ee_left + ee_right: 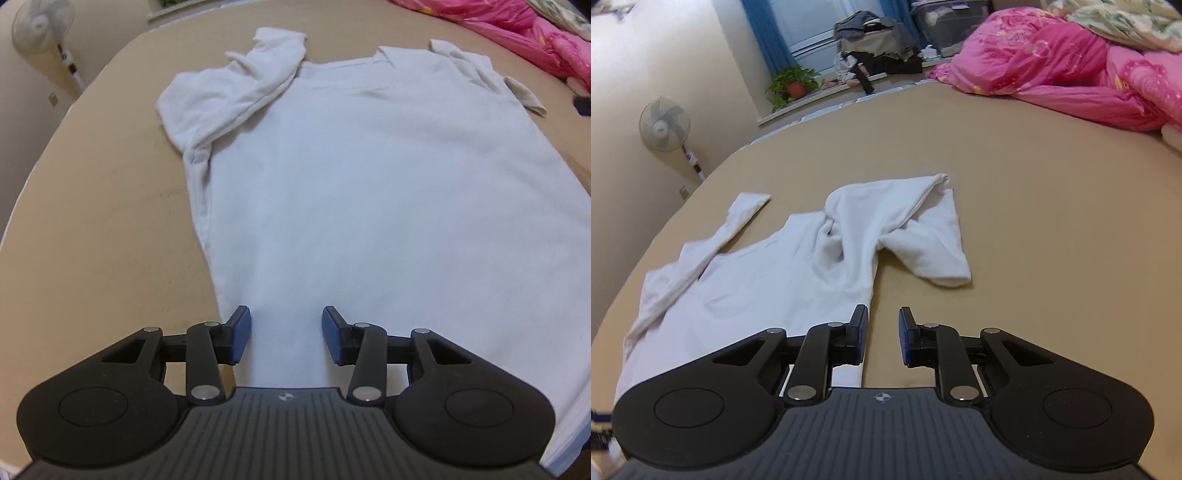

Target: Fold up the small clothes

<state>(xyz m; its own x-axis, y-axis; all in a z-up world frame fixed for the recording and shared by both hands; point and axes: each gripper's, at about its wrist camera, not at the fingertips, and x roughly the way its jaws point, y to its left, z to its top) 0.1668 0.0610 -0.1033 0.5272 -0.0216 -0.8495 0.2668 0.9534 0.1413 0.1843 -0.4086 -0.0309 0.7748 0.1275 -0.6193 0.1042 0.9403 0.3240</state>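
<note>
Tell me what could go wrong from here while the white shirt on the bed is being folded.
1. Both sleeves are bunched: the right sleeve is twisted and the left sleeve lies folded over the white shirt. Folding now may trap lumps.
2. The right gripper stands at the shirt's side edge with nothing between its fingers; it may pinch only the tan bed sheet.
3. The left gripper, open over flat cloth, may catch one layer only.

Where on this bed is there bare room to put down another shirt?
Bare tan sheet lies between the white shirt and the pink quilt, and another strip runs left of the shirt to the bed's edge. The quilt's side is crowded.
</note>
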